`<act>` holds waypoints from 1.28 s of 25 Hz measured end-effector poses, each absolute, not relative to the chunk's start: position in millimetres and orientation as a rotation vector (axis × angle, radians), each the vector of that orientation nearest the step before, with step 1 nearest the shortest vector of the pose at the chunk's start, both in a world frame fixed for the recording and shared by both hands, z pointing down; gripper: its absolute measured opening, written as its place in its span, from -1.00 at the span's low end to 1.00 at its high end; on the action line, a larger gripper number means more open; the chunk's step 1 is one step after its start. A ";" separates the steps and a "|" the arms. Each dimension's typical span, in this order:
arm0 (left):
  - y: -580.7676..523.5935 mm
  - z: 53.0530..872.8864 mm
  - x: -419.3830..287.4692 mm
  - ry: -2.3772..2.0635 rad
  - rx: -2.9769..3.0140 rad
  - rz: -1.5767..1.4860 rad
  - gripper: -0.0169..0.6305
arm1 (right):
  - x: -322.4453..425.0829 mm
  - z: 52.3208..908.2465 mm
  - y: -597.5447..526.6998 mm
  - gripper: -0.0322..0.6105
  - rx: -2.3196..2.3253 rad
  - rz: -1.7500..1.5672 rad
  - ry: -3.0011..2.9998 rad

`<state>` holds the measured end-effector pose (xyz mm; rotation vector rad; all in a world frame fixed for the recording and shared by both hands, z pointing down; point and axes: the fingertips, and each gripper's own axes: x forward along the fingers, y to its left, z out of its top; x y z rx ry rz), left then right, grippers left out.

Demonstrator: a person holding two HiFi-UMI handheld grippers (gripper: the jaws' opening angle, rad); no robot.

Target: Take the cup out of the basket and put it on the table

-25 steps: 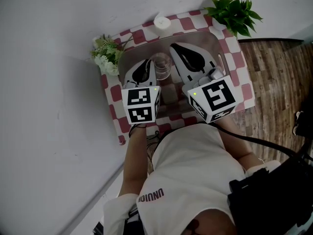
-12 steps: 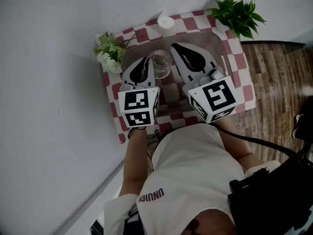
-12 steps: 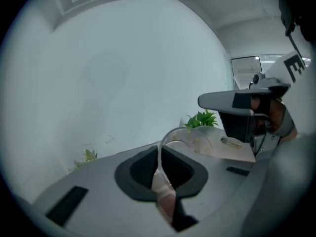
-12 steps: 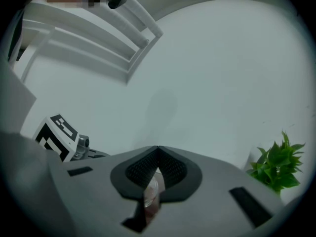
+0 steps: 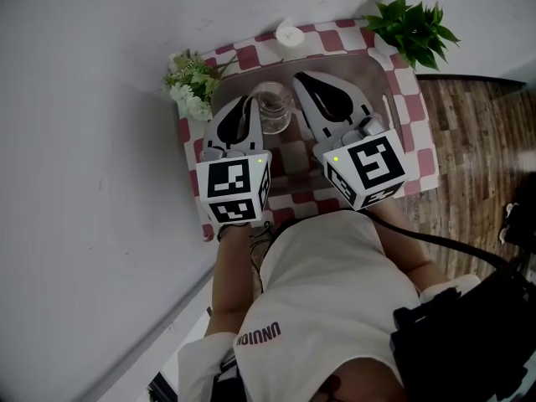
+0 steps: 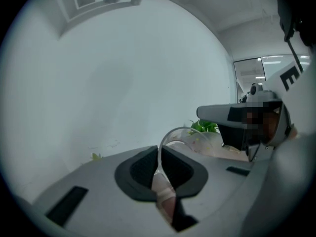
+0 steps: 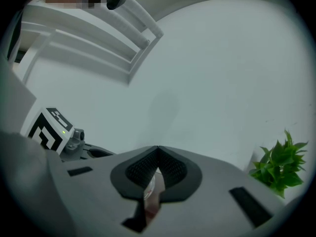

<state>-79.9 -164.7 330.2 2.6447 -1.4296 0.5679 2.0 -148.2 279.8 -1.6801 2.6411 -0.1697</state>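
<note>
A clear glass cup [image 5: 273, 107] stands upright over the grey basket [image 5: 382, 89] on the checked table [image 5: 419, 145]. My left gripper [image 5: 254, 110] is shut on the cup's left rim. In the left gripper view the glass wall [image 6: 186, 136] is pinched between the dark pads of that gripper [image 6: 159, 158]. My right gripper [image 5: 302, 82] is to the right of the cup with its pads together and nothing between them. The right gripper view shows the same gripper [image 7: 157, 165] shut. Whether the cup's base touches the basket is hidden.
A white candle [image 5: 290, 35] sits at the table's back edge. White flowers [image 5: 191, 86] stand at the back left and a green plant [image 5: 412, 25] at the back right. A white wall lies to the left, wooden floor [image 5: 469, 141] to the right.
My left gripper has drifted slightly left and toward me with the cup still in it. The right gripper has hardly moved.
</note>
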 end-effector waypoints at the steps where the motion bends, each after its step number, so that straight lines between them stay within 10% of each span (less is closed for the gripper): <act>1: -163.7 328.5 -81.1 -1.437 2.644 0.564 -0.85 | 1.6 279.4 -147.9 -0.85 -1.677 -0.170 2.640; 32: -147.1 298.2 -150.7 -1.731 2.501 0.424 -0.84 | -37.6 278.1 -148.7 -0.85 -1.523 -0.143 2.759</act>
